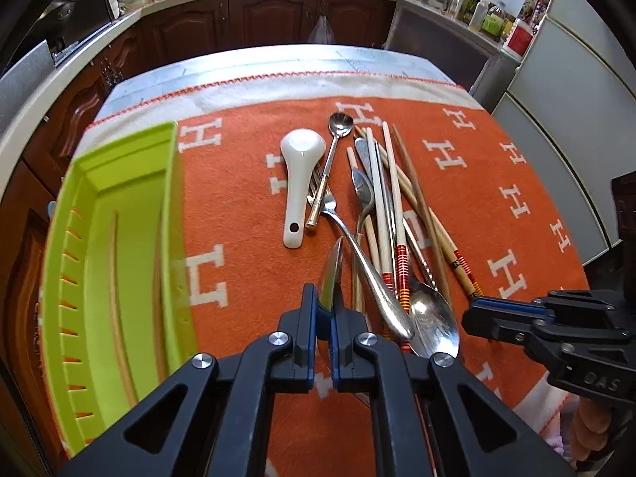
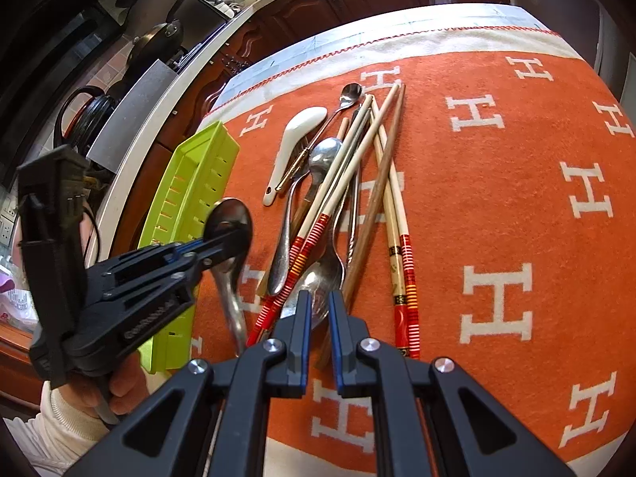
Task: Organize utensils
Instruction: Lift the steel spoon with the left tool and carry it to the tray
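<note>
My left gripper (image 1: 326, 310) is shut on a steel spoon (image 1: 330, 274), held on edge above the orange cloth; the same spoon (image 2: 228, 222) shows in the right wrist view in the left gripper (image 2: 222, 244). A green slotted tray (image 1: 119, 262) lies to its left, and also shows in the right wrist view (image 2: 194, 183). A pile of utensils lies mid-cloth: white ceramic spoon (image 1: 299, 179), small steel spoon (image 1: 338, 135), fork (image 1: 330, 206), chopsticks (image 1: 389, 198). My right gripper (image 2: 319, 310) is narrowly open and empty, just above a large spoon (image 2: 318, 278).
The orange cloth (image 2: 497, 198) with white H marks covers the table. Kitchen counter and dark wood cabinets (image 1: 270, 20) stand beyond the far edge. A refrigerator (image 1: 564, 91) stands at the right.
</note>
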`<action>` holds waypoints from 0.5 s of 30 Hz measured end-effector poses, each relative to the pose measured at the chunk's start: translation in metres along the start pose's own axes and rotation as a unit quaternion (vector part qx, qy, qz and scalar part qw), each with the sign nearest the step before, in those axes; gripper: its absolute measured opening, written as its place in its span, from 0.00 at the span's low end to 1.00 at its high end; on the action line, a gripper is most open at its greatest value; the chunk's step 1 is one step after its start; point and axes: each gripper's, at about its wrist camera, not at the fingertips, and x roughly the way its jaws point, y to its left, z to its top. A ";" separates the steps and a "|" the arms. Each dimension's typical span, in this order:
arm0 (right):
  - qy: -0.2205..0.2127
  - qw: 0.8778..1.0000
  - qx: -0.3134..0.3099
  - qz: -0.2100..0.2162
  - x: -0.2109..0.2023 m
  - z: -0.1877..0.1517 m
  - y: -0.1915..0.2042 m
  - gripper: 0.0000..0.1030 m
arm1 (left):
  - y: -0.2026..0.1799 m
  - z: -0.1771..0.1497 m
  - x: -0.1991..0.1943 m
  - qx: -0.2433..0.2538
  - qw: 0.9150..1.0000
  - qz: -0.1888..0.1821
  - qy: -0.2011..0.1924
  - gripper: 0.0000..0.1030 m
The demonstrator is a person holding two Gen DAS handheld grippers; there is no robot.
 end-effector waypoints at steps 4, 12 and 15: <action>0.000 1.000 -0.005 0.000 0.000 0.001 0.004 0.08 | 0.004 0.000 -0.025 0.006 1.000 0.004 -0.019 0.03; 0.002 1.000 -0.019 -0.004 0.002 0.000 0.016 0.08 | 0.021 -0.001 -0.072 -0.007 0.998 0.026 -0.054 0.03; 0.003 1.000 -0.024 -0.007 0.003 0.001 0.022 0.08 | 0.035 -0.002 -0.085 -0.015 0.997 0.043 -0.060 0.03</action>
